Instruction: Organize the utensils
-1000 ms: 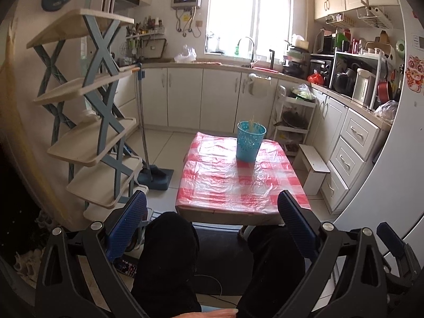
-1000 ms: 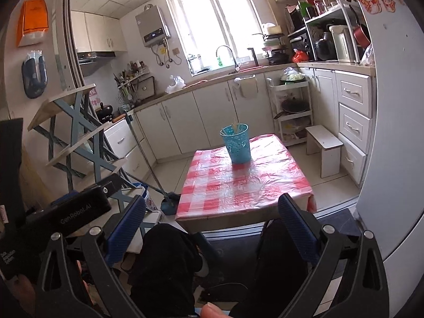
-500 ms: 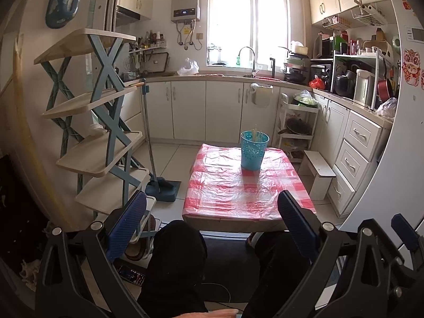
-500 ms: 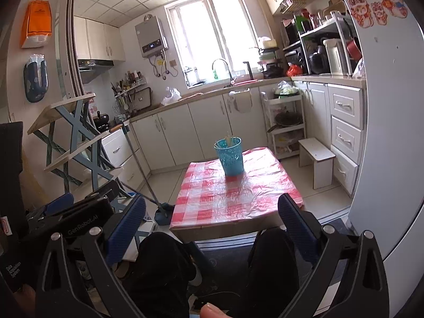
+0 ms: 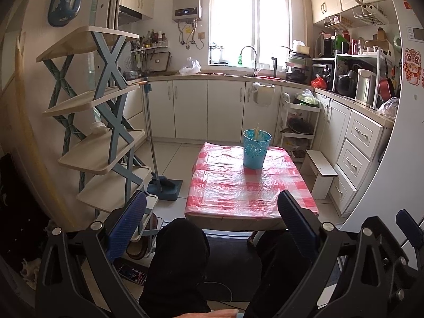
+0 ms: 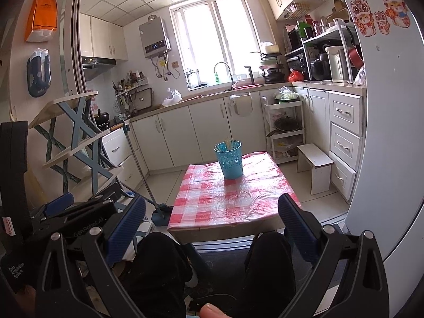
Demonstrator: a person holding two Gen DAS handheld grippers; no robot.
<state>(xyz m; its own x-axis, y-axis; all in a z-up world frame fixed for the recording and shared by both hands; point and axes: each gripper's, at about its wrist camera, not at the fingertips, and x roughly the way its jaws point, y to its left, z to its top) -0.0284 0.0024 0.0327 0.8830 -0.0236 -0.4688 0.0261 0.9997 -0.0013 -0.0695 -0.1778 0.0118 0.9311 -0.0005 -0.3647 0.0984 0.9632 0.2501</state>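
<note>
A blue perforated cup (image 5: 256, 149) holding thin pale sticks stands at the far end of a low table with a red-and-white checked cover (image 5: 249, 188). It also shows in the right wrist view (image 6: 230, 159), on the same table (image 6: 233, 198). My left gripper (image 5: 212, 209) is open and empty, held well back from the table above the person's knees. My right gripper (image 6: 212, 209) is open and empty too, equally far back. The left gripper's body shows at the left of the right wrist view (image 6: 79, 212).
A blue X-frame shelf rack (image 5: 106, 122) stands left of the table, with a broom and dustpan (image 5: 159, 175) beside it. A white step stool (image 5: 319, 171) and drawers (image 5: 357, 153) stand to the right. The person's dark-clad knees (image 5: 180, 251) fill the foreground.
Both grippers have pulled back and tilted up a little, so the table and cup look farther away and lower in both views. Both grippers stay open.
</note>
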